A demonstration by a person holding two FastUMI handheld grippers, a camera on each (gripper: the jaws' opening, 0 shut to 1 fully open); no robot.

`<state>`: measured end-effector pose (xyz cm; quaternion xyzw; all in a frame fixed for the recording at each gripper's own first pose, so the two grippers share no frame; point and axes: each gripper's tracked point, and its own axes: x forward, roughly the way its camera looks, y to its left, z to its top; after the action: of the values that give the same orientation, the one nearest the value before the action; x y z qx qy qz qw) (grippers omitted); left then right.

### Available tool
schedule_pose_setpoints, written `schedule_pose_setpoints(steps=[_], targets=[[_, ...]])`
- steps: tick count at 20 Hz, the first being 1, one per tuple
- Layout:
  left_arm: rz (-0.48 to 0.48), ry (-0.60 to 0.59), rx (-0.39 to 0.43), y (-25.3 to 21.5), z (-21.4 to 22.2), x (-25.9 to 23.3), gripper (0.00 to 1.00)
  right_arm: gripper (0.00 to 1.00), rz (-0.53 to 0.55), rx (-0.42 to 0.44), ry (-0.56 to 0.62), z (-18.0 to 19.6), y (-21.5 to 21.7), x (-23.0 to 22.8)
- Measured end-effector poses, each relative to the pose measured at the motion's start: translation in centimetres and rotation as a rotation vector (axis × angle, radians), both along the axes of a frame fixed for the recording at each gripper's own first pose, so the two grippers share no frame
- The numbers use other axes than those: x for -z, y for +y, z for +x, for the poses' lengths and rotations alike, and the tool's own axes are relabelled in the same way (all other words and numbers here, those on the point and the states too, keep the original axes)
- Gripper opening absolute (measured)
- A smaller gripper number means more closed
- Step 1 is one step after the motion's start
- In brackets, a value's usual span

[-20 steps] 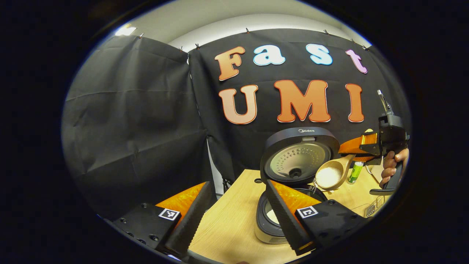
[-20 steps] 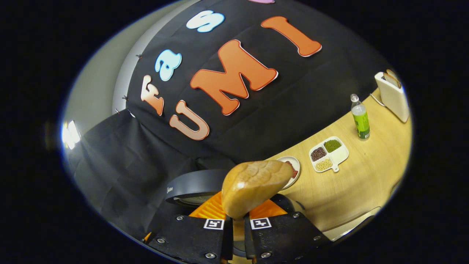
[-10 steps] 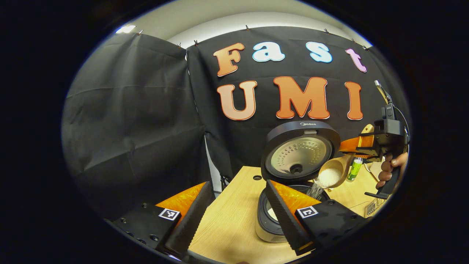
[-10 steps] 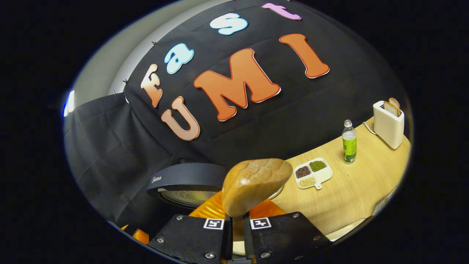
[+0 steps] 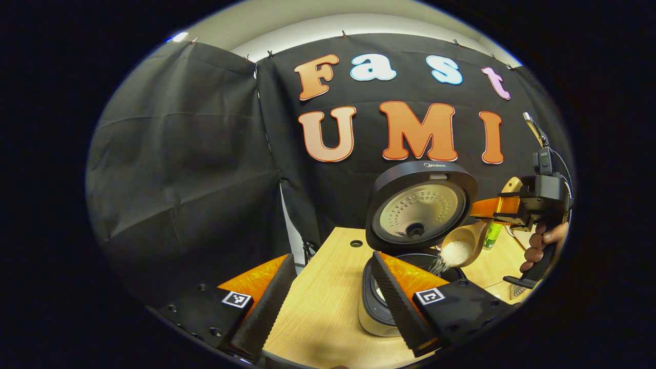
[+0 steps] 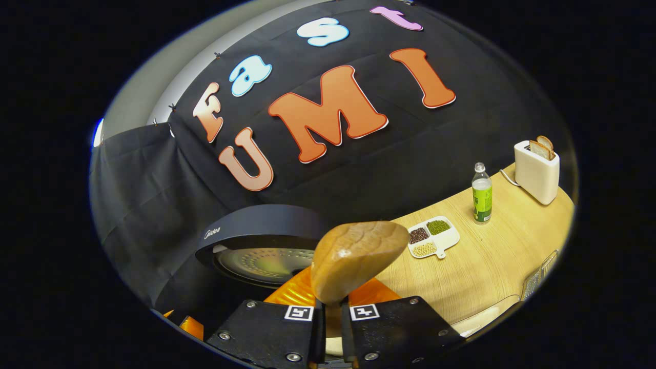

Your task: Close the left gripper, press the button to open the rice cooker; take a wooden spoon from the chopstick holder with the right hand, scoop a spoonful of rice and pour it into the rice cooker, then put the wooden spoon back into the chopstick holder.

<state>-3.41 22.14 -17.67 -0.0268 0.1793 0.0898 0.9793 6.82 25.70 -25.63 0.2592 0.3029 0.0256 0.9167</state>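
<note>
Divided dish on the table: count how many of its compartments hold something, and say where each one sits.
3. In the divided dish: dark reddish grains at its left, green beans at its far end, pale beans nearest the camera. The fourth section looks empty.

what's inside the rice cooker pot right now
In the left gripper view the rice cooker stands open, lid up. A pale patch, likely rice, shows inside; the left claw's finger covers most of the pot. Rice falls from the wooden spoon held by the right claw.
</note>
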Motion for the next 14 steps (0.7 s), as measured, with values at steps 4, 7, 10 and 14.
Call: schedule_pose_setpoints(steps=[4,7,10,14], targets=[[-0.009,0.000,0.012,0.5,0.4,0.5,1.00,0.12,-0.078,-0.053,-0.046,-0.1,1.7,-0.6],[-0.014,0.000,0.013,0.9,0.3,0.8,0.93,0.12,-0.150,-0.106,-0.091,-0.3,2.7,-0.8],[-0.027,0.008,-0.001,1.8,0.2,1.4,0.93,0.12,-0.228,-0.161,-0.141,0.2,3.6,-1.3],[-0.043,0.018,-0.022,2.9,0.0,2.0,1.00,0.12,-0.301,-0.215,-0.208,0.6,4.7,-2.1]])
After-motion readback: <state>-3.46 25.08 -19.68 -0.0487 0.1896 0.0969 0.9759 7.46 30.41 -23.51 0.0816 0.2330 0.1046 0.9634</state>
